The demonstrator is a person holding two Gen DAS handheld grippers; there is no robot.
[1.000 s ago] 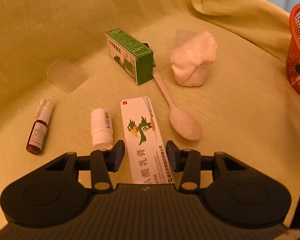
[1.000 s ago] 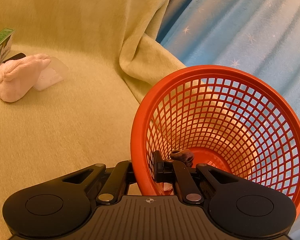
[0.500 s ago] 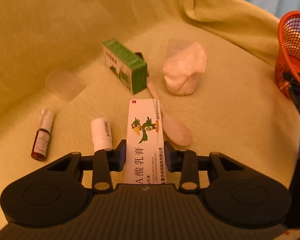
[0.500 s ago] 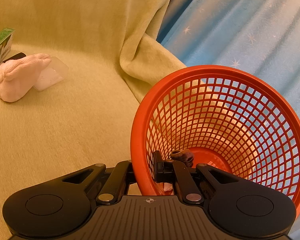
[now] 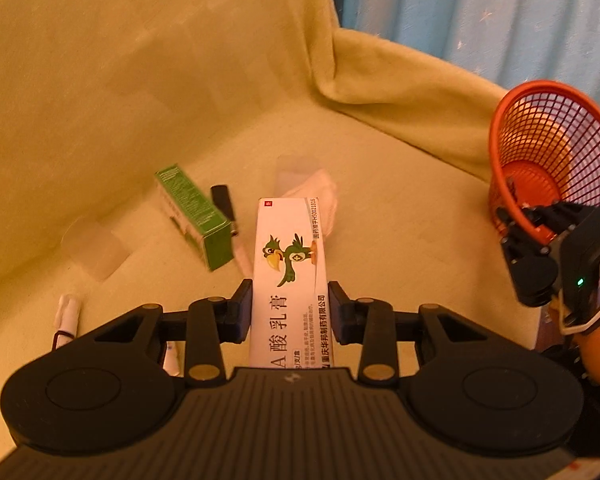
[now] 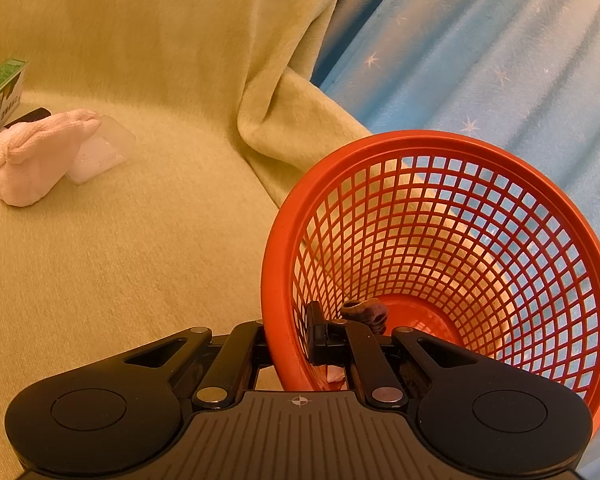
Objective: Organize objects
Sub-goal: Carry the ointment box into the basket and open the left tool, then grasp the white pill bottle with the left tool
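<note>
Your left gripper (image 5: 290, 312) jaws clamp the long white cardboard parrot-printed box (image 5: 290, 268) near one end; swinging toward the orange plastic mesh basket (image 6: 440, 264), pinched by your right gripper (image 6: 290, 344), it could pivot loose.

White parrot-printed box (image 5: 290, 272) lifted lengthwise; orange mesh basket (image 6: 452, 264) tilted.

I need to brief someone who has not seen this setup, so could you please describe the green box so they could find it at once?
Start at the yellow-green blanket that covers the seat. Near its back fold, left of the white parrot box held in the left gripper, stands the green box on its long edge. It is the only green item, with a black-capped object just behind it.
</note>
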